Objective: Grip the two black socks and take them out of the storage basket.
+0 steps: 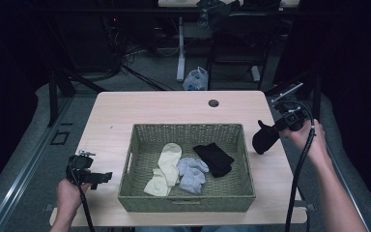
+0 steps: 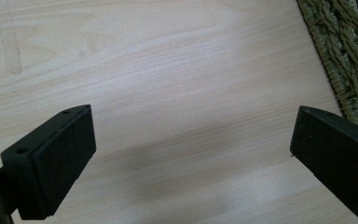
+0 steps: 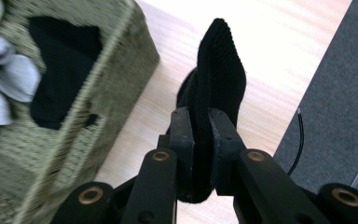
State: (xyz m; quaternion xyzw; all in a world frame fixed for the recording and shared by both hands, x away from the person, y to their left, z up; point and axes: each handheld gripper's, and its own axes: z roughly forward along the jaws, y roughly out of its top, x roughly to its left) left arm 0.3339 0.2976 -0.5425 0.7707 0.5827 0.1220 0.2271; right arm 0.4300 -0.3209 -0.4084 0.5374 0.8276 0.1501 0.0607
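At the right of the high view the right hand-held gripper (image 1: 276, 128) pinches a black sock (image 1: 264, 137) beside the basket (image 1: 186, 198); lower it flat onto the table (image 1: 174, 106); the left hand-held gripper (image 1: 101, 178) gapes wide.

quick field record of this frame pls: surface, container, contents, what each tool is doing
surface: light wood table
container: green woven basket, mid-table
contents: cream sock, grey sock, black sock in basket
right tool: shut on held black sock, beside the basket's right wall, above the table
left tool: open, nothing between the jaws, over bare table left of the basket
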